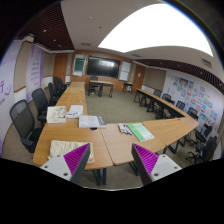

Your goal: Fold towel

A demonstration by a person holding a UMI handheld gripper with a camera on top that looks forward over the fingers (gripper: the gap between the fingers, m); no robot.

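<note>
**Layout: tables, chairs, fingers**

Beyond the fingers (80,157): U-shaped run of tables (110,138). On the tables: papers (88,121), book (141,131). Left of the tables: chairs (24,120). Right: further chairs (184,106). Behind, far wall: board (102,66).

two pink pads (113,160), one long table (110,138)

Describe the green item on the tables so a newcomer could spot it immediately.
Start at the U-shaped wooden tables filling the meeting room. On the near table, just beyond the open tongs, lies a flat green item. Its neighbours are white papers; it alone is green.
</note>
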